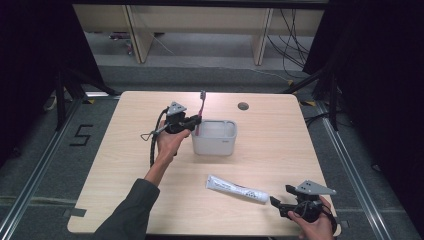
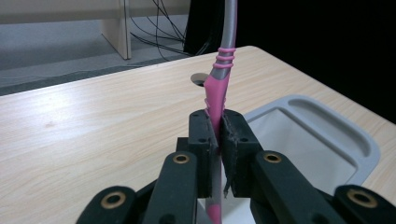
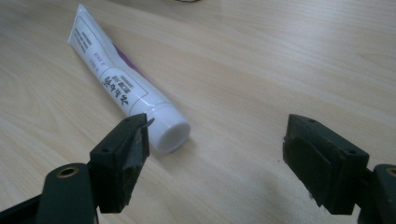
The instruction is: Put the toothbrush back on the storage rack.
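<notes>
A pink and grey toothbrush stands upright, head up, pinched between the jaws of my left gripper at the left rim of a white rectangular cup. In the left gripper view the pads clamp the pink toothbrush handle, whose lower end hangs over the cup's inside. A white toothpaste tube lies on the table at the front, cap toward my right gripper. That gripper stands open just behind the tube's cap, with nothing between its jaws.
The wooden table has a round cable hole near its far edge. Beyond the table are desk legs and loose cables on the floor. Black stands flank the table on both sides.
</notes>
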`<state>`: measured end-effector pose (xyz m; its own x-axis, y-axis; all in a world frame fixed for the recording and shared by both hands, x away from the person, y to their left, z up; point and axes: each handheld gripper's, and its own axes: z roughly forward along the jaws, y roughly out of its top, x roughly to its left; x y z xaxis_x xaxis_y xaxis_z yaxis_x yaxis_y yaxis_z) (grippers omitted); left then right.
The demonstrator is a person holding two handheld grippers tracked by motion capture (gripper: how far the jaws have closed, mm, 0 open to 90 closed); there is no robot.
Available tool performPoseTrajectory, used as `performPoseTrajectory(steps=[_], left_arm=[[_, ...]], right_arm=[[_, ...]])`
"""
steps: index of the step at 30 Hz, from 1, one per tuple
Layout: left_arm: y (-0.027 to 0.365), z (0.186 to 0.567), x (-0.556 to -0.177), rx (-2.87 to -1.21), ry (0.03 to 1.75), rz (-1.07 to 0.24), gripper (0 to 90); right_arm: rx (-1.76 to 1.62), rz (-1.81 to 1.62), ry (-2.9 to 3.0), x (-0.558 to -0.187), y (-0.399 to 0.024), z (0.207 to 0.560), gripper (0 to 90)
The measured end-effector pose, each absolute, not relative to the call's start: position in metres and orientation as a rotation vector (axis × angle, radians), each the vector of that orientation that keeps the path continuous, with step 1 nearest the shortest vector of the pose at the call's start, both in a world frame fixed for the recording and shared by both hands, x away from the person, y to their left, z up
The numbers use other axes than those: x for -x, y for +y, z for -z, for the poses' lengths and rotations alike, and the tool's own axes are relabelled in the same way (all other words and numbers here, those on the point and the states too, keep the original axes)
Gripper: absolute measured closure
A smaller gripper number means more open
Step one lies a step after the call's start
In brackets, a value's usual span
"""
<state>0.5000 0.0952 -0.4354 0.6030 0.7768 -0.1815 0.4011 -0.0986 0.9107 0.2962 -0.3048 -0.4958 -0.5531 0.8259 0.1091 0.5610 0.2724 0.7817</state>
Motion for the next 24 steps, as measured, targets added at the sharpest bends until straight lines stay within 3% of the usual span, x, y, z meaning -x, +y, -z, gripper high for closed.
performPoseTrajectory(steps=[10,18,24], left_arm=[[0.096,0.436,-0.499,-1.753,0.978,-0.450,80.5],[0.098,0.427,-0.492,-1.771,0.972,-0.507,59.4],[0.103,0.422,-0.486,-1.760,0.990,-0.502,51.8]], right_arm=[[-1.267,-1.165,2.230,-0.296,-0.305,0.496,23.7],[-1.269,-1.168,2.230,-0.296,-0.305,0.496,23.8],[-1.291,-1.169,2.232,-0.295,-0.304,0.495,23.7]])
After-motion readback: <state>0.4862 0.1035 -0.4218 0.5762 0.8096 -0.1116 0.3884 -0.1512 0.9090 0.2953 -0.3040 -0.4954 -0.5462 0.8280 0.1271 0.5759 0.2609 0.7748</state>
